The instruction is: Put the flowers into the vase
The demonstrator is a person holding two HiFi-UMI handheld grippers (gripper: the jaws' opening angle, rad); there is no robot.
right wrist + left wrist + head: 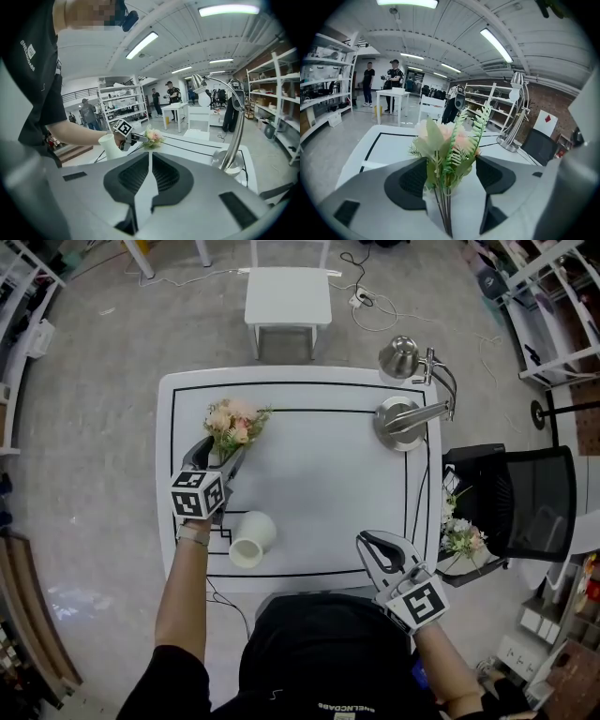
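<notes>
A small bunch of pink flowers with green fern (pixel 234 423) lies at the table's far left, blooms pointing away from me. Its stems run back between the jaws of my left gripper (pixel 223 454), which stand wide open. In the left gripper view the stems (pixel 443 197) pass midway between the pads with a gap on each side. The white vase (pixel 251 538) stands upright near the front edge, just right of my left wrist. My right gripper (pixel 372 542) hovers at the front right, jaws together and empty, as the right gripper view (pixel 150 158) shows.
A chrome desk lamp (pixel 412 416) stands at the white table's (pixel 319 474) far right corner. A white chair (pixel 288 298) is behind the table and a black chair (pixel 525 493) to its right, with another flower bunch (pixel 461 536) beside it.
</notes>
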